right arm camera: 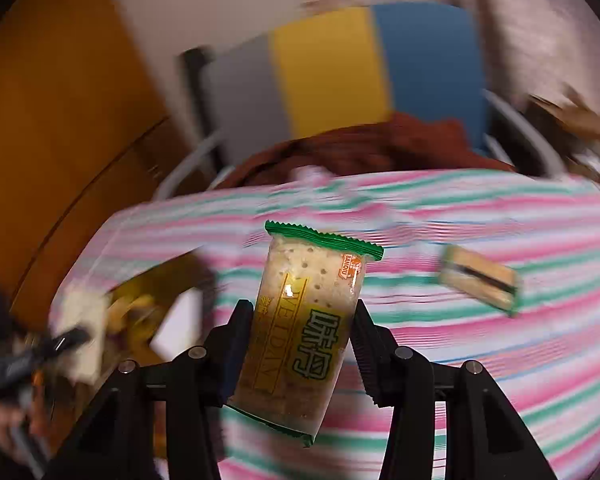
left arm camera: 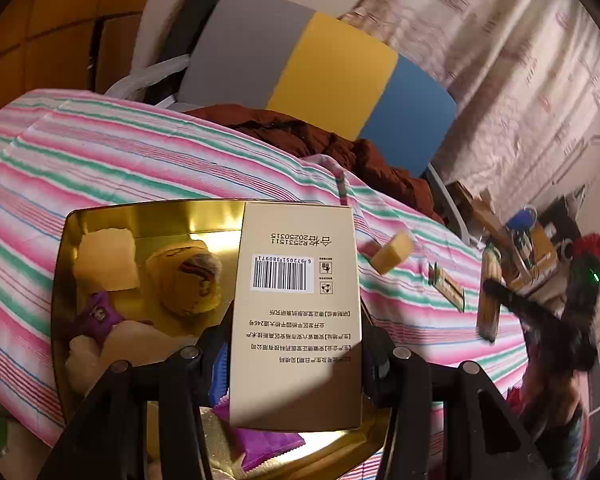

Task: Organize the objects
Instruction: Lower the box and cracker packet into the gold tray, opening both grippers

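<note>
Left gripper (left arm camera: 296, 320) clamps a matte beige carton (left arm camera: 296, 312) over the shiny gold tin (left arm camera: 100, 216) of wrapped snacks; right gripper (right arm camera: 302, 320) pinches a crinkly cracker packet (right arm camera: 308, 312).

Setting: domestic room, likely living or dining area of a home. Evidence: table under a pink, green and white striped cloth (left arm camera: 100, 148); chair with grey, yellow and blue panelled back (left arm camera: 320, 76) pushed against it, brown garment (left arm camera: 340, 148) heaped on the seat; patterned curtain (left arm camera: 500, 60) behind; orange wooden cabinet panels (right arm camera: 52, 120) at left; cluttered household items (left arm camera: 528, 240) in far corner
</note>
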`<state>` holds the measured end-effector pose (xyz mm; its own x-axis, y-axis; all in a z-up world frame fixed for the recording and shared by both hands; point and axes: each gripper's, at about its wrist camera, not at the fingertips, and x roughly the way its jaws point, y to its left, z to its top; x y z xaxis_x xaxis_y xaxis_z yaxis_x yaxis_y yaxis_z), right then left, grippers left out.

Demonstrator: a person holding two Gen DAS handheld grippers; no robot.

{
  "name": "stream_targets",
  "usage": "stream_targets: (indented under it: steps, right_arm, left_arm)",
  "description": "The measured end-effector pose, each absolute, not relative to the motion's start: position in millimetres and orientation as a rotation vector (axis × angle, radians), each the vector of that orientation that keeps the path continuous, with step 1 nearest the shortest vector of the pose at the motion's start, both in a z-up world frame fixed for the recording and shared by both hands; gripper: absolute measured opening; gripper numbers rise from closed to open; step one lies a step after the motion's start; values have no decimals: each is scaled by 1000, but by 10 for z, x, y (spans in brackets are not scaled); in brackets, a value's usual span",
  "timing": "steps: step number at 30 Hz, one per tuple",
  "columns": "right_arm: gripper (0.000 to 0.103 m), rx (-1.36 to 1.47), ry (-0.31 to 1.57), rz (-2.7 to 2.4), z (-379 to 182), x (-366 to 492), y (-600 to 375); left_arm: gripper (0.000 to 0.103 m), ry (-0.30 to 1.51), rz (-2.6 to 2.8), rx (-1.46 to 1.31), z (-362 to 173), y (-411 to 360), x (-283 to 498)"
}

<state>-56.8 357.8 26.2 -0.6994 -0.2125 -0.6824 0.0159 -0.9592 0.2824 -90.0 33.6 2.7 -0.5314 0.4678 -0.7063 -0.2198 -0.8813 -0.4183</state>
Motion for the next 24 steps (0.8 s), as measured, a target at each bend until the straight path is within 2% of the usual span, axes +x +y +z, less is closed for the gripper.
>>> stream_targets:
  steps: [4,9,17,19,23,24]
  right_arm:
    - [49,1145,-232,-2606,264,-497,2906]
    - [51,1177,-136,-2471,86,-507,2317]
    - [55,1253,-58,-2416,-119,-491,2077]
    - [63,1269,-58,-2421,-144,-461,2084]
    - [72,1295,-52,-2447,-170,-450,2110]
    - [81,1304,-48,-2461,-173,-450,2120]
  left_arm:
    - [51,-436,2419,-1250,-24,257,-912]
    - [51,-472,2408,-1286,-91,228,-956]
    - [53,-478,2458,-1273,-81,138,-911]
    - [53,-469,2471,-1261,-66,112,-900]
    - [53,-393,2521,-1242,-39,126,-854]
    - [53,-369,2535,-1238,-35,137,-840]
